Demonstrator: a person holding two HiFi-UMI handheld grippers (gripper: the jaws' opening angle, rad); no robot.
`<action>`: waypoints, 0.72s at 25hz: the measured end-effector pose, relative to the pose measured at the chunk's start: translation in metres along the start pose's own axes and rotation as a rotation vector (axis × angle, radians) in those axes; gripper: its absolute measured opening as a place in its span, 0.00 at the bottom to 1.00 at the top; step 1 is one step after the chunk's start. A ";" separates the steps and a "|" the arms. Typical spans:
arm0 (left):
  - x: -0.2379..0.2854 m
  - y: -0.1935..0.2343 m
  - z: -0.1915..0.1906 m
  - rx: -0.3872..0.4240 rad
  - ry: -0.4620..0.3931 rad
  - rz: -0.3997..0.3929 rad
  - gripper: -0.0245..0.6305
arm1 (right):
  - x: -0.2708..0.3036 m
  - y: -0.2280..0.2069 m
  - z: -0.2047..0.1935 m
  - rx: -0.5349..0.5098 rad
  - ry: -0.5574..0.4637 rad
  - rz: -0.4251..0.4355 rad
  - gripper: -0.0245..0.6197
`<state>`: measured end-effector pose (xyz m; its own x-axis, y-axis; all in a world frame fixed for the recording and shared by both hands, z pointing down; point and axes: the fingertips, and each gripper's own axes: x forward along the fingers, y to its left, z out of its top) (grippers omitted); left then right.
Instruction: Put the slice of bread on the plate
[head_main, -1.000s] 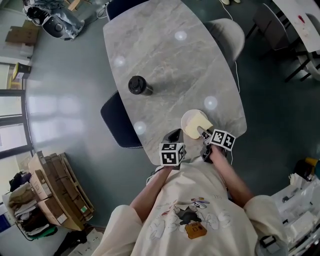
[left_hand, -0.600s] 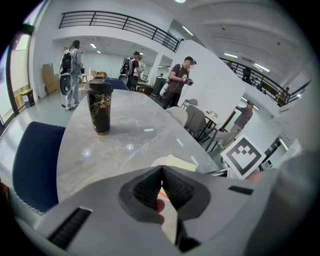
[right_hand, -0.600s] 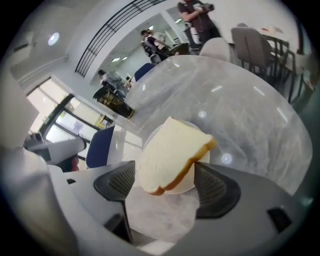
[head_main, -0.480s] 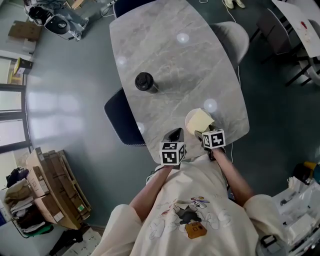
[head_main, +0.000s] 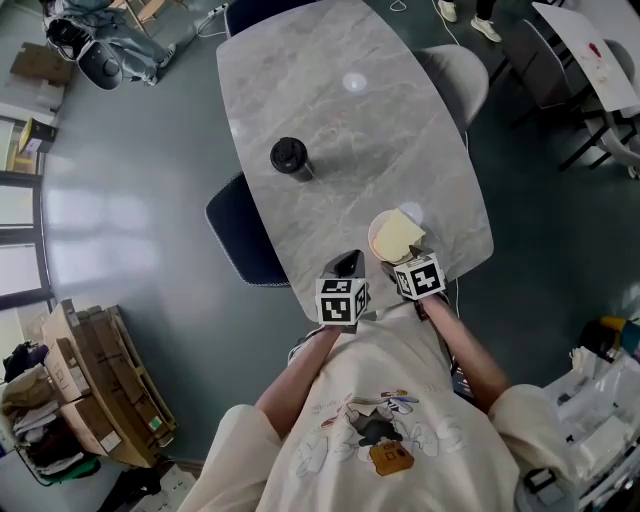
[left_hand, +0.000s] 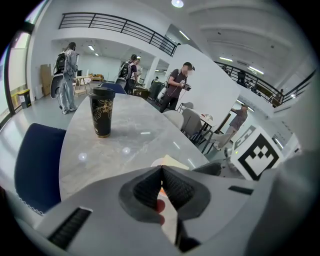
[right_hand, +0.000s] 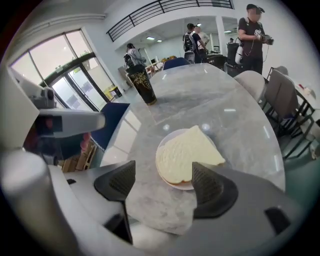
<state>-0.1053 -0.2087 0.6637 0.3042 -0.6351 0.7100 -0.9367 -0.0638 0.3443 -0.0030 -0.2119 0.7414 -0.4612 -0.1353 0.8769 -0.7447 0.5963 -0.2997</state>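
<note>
Change since earlier frame: the right gripper (head_main: 406, 263) was drawn back from the slice of bread (head_main: 398, 236) toward the person, and its marker cube was rolled round – its jaws had just been opening, with nothing left between them.
Right gripper state: the jaws were spread wide and empty in the right gripper view (right_hand: 164, 187), with bare table seen between the pads.
Slice of bread: it was laid flat on the plate (head_main: 373, 231), just beyond the right gripper's tips and clear of them; one corner was seen reaching over the plate's rim (right_hand: 162, 142) in the right gripper view (right_hand: 186, 154).
Left gripper state: the jaws were brought fully together, pad against pad, with nothing held (left_hand: 161, 175).
Left gripper place: it was held over the table's near edge, just beside the plate (head_main: 348, 266).
Table: a grey marbled top (head_main: 330, 100) was seen, with the plate near its close end.
Cup: a dark cup (head_main: 290, 157) was stood upright – well apart from the plate, toward the table's left side.
</note>
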 end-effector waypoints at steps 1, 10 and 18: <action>-0.003 0.002 -0.001 0.000 -0.002 -0.002 0.05 | -0.004 0.006 0.005 0.016 -0.022 0.021 0.59; -0.034 0.008 -0.001 0.033 -0.046 -0.015 0.05 | -0.052 0.061 0.030 0.080 -0.144 0.214 0.58; -0.076 0.009 0.002 0.045 -0.083 -0.054 0.05 | -0.082 0.104 0.021 0.054 -0.152 0.289 0.41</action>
<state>-0.1373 -0.1630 0.6119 0.3412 -0.6911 0.6371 -0.9266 -0.1335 0.3514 -0.0531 -0.1555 0.6304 -0.7209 -0.0852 0.6878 -0.5950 0.5851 -0.5511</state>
